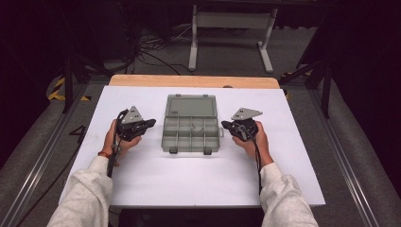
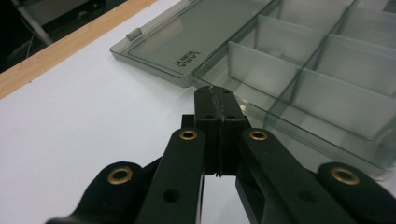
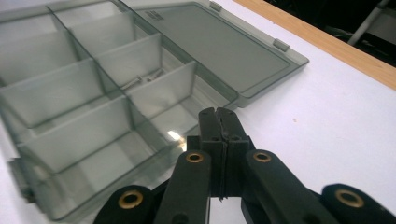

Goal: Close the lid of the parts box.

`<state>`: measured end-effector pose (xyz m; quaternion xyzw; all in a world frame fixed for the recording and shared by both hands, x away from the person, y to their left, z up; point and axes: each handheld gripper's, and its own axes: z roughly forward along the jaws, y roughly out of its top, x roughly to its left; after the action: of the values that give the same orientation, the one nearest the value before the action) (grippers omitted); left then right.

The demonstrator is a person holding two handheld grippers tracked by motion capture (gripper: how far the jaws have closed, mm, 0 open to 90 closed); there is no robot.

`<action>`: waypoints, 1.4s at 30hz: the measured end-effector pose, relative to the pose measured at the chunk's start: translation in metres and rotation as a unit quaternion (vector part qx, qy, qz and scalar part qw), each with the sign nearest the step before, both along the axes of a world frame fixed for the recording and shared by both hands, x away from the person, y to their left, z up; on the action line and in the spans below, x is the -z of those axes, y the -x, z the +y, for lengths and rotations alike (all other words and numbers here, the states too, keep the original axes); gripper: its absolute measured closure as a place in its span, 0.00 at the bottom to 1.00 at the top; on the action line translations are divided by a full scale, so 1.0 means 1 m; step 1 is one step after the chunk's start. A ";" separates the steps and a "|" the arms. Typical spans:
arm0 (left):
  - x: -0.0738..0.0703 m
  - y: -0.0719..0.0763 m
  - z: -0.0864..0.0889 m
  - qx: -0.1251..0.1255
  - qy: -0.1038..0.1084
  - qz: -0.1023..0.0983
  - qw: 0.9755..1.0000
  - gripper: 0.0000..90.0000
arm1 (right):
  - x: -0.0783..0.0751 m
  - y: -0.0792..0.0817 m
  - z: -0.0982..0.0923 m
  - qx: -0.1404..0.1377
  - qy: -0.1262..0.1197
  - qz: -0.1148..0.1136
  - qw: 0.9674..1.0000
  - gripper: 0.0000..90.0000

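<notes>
Between the two grippers on the table (image 1: 142,184): compartment box (image 1: 191,134), lid (image 1: 191,106) already flat open. Left gripper (image 1: 150,123) and right gripper (image 1: 224,125) fingers fully closed, empty, each just beside a box side. Small parts (image 3: 147,79) inside one compartment; handling not yet started.

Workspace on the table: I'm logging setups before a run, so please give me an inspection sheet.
Surface: white table top with a wooden far edge.
Job's things: grey compartment box, its lid folded open flat; small metal parts in one compartment.
Clutter: nothing seen.
Grippers: left hand-held gripper and right hand-held gripper flank the box, jaws shut, holding nothing.
Cables: one trails from each gripper along the forearm; a tangle lies on the floor.
Surroundings: white frame legs, dark room.
</notes>
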<state>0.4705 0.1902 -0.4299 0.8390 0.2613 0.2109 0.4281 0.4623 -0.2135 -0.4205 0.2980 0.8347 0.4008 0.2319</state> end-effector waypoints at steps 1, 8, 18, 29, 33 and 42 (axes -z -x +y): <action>0.000 0.000 0.000 0.000 0.000 0.000 1.000 1.00 | 0.000 0.000 0.000 0.000 0.000 0.000 1.000 1.00; -0.001 -0.019 -0.002 -0.015 -0.002 0.013 1.000 1.00 | 0.003 -0.016 -0.006 0.019 0.025 0.014 0.999 1.00; 0.003 -0.038 -0.009 -0.027 -0.013 0.035 0.999 1.00 | 0.002 -0.047 0.003 0.037 0.041 0.036 0.998 1.00; 0.010 -0.061 -0.023 -0.040 -0.031 0.055 0.997 1.00 | 0.010 -0.080 0.018 0.044 0.101 0.076 0.991 1.00; 0.015 -0.068 -0.028 -0.046 -0.047 0.066 0.996 1.00 | 0.013 -0.089 0.025 0.036 0.125 0.087 0.988 1.00; 0.022 -0.075 -0.038 -0.041 -0.061 0.075 0.995 0.99 | 0.017 -0.096 0.030 0.029 0.138 0.101 0.985 1.00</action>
<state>0.5454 0.1526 -0.4517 0.8654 0.3135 0.1804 0.3468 0.5585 -0.1838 -0.4371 0.3262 0.8921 0.2423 0.1973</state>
